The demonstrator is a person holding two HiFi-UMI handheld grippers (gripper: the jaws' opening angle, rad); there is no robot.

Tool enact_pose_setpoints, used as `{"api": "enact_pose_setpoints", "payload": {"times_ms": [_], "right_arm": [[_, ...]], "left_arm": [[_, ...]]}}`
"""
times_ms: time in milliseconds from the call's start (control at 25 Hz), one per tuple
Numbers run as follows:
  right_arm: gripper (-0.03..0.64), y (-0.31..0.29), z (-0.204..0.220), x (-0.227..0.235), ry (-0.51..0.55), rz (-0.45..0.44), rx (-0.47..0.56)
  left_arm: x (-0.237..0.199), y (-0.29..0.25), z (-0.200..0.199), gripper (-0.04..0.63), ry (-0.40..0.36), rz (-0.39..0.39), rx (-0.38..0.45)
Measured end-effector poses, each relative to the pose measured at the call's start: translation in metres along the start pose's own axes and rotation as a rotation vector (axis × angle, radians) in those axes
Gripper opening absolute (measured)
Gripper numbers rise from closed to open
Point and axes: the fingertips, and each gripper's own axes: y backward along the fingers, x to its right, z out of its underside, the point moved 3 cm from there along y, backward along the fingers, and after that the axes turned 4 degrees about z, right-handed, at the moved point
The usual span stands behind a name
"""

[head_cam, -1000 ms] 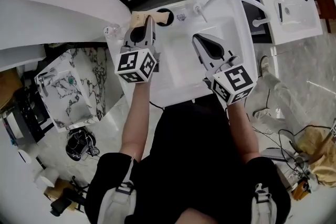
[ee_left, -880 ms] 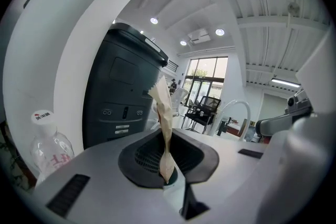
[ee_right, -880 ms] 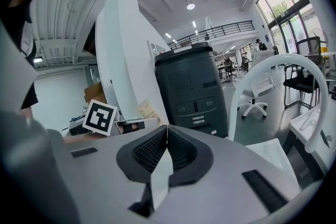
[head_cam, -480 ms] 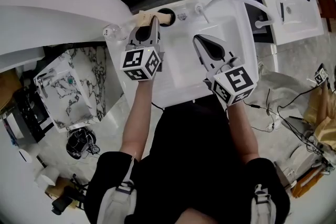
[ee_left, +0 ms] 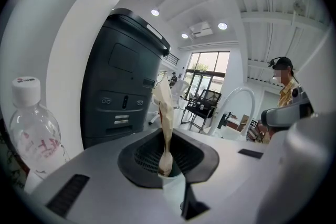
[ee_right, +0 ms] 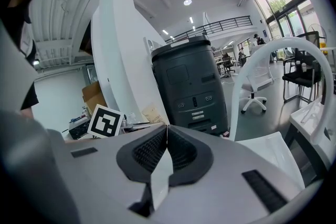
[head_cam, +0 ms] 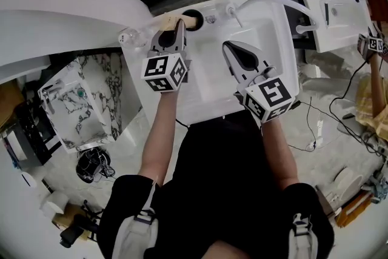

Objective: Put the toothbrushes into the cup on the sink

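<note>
- Toothbrush (head_cam: 163,20), upper left of centre, sits pinched in the left gripper's (head_cam: 174,30) narrow jaws; it has edged right, its end now at the dark cup's (head_cam: 195,13) rim, so release looks close.
- Right gripper (head_cam: 241,56), centre, over the sink (head_cam: 276,27), stays closed, empty.

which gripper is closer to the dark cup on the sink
Left. The left gripper, shut on a wrapped toothbrush, is right beside the cup; the right gripper is shut over the basin, farther away.
</note>
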Motion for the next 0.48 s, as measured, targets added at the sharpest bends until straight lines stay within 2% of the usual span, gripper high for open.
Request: {"api": "enact_pose_setpoints", "payload": {"times_ms": [480], "right_arm": [[0.031,-0.004,0.003,-0.002,-0.007,-0.001,-0.01]], "left_arm": [[-0.004,-0.007,0.013,0.041,-0.013,0.0,-0.04]]}}
